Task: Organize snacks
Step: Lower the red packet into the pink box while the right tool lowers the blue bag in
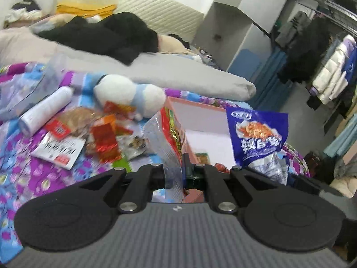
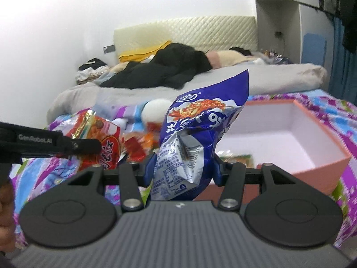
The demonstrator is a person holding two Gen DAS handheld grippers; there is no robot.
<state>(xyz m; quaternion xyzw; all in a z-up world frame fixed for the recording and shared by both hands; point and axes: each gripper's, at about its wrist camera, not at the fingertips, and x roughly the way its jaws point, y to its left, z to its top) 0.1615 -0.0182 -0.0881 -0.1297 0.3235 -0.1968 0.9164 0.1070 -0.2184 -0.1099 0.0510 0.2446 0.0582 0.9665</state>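
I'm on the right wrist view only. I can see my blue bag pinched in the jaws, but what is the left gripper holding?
Observer: The left gripper is shut on a clear-and-red snack bag, held upright.
Operator: Is anything lying beyond it on the bedspread?
Observer: Yes, a white bottle lies on its side at the far left.
Operator: And the box?
Observer: The pink box sits just behind the left gripper, with your blue bag at its right.

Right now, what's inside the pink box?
The pink box looks mostly bare, with white walls. One small green-and-orange snack packet lies on its floor near the front. The blue snack bag in the right tool hides the near corner.
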